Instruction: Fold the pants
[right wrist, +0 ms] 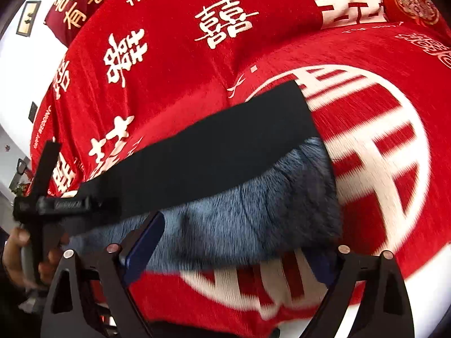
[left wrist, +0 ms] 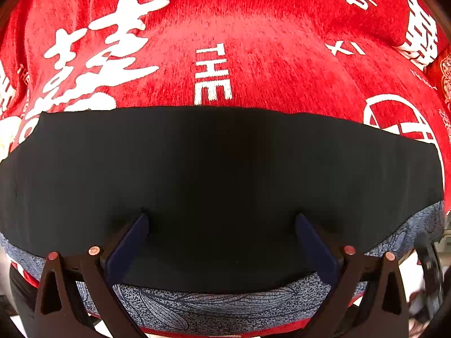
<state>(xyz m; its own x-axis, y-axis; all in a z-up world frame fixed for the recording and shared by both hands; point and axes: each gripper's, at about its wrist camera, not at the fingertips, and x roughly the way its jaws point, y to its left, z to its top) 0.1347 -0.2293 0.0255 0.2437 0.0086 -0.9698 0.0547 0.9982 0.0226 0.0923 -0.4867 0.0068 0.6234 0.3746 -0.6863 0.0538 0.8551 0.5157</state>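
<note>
The pants lie folded on the red bedspread: a black outer layer (left wrist: 220, 169) with a blue-grey leaf-patterned lining (left wrist: 214, 307) showing along the near edge. My left gripper (left wrist: 222, 219) is open, its fingers apart over the near part of the black fabric. In the right wrist view the pants show as a black band (right wrist: 225, 152) over a fuzzy blue-grey part (right wrist: 253, 211). My right gripper (right wrist: 242, 231) is open at the pants' near right end; its right finger is partly hidden under the fabric edge. The left gripper's body (right wrist: 50, 205) and the hand holding it show at the left.
A red bedspread with white characters (left wrist: 214, 42) covers the bed on all sides of the pants. It also fills the right wrist view (right wrist: 380, 169). A dark red pillow (right wrist: 81, 5) lies at the far left. A white wall with framed pictures (right wrist: 28, 18) stands beyond.
</note>
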